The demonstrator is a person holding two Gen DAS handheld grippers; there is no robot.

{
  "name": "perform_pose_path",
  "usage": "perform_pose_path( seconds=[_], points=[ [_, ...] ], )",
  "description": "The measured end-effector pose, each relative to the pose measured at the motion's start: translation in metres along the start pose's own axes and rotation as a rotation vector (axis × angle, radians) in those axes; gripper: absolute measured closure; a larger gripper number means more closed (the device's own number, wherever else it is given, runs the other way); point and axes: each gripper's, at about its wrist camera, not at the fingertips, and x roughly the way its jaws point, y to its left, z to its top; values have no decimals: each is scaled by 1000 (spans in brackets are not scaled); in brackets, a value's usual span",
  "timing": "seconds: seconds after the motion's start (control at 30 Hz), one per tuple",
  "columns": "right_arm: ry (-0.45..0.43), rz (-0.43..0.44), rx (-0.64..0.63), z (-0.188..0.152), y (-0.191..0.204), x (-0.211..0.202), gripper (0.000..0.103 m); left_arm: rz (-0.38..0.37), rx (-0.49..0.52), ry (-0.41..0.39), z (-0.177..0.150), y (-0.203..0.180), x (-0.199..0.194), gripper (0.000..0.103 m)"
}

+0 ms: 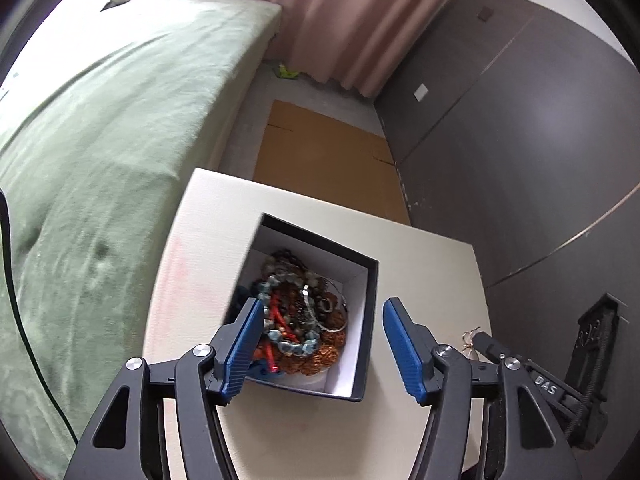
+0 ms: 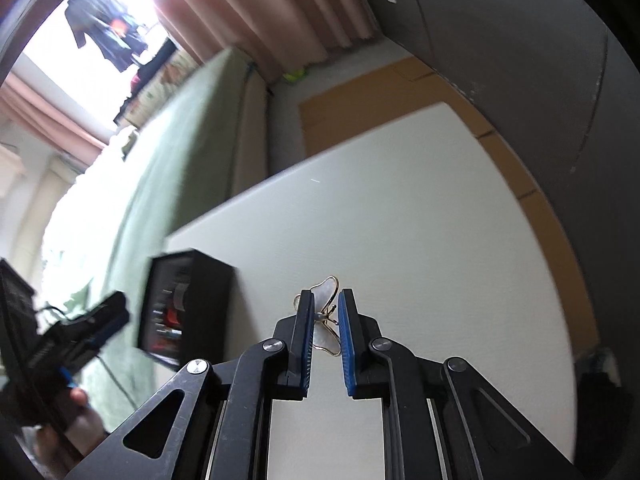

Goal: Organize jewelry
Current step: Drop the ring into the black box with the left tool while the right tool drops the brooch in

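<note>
A black box with a white lining (image 1: pixel 362 320) stands on the white table (image 1: pixel 420 264) and holds a heap of beaded bracelets and necklaces (image 1: pixel 304 320). My left gripper (image 1: pixel 320 312) is open and empty, its jaws hovering wide over the box. My right gripper (image 2: pixel 325 305) is shut on a pearl-white butterfly brooch with a gold rim (image 2: pixel 326 292), held just above the table to the right of the box (image 2: pixel 208 296). The brooch and right fingertip also show in the left wrist view (image 1: pixel 470 340).
A bed with a green blanket (image 1: pixel 100 140) runs along the left of the table. A sheet of brown cardboard (image 1: pixel 320 152) lies on the floor beyond it. Dark wardrobe doors (image 1: pixel 520 140) stand to the right and pink curtains (image 1: pixel 352 12) hang behind.
</note>
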Motion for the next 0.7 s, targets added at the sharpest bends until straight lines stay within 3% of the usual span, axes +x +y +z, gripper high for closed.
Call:
perform_pose_path(
  seconds=[0.2, 0.4, 0.7],
  points=[
    [-46, 128, -20, -6, 31, -3, 89, 17, -38, -16, 3, 18, -10, 40],
    [-36, 226, -64, -11, 65, 11, 89, 15, -56, -24, 8, 28, -16, 40],
    [28, 254, -128, -27, 99, 36, 89, 17, -106, -45, 14, 51, -28, 40]
  ],
)
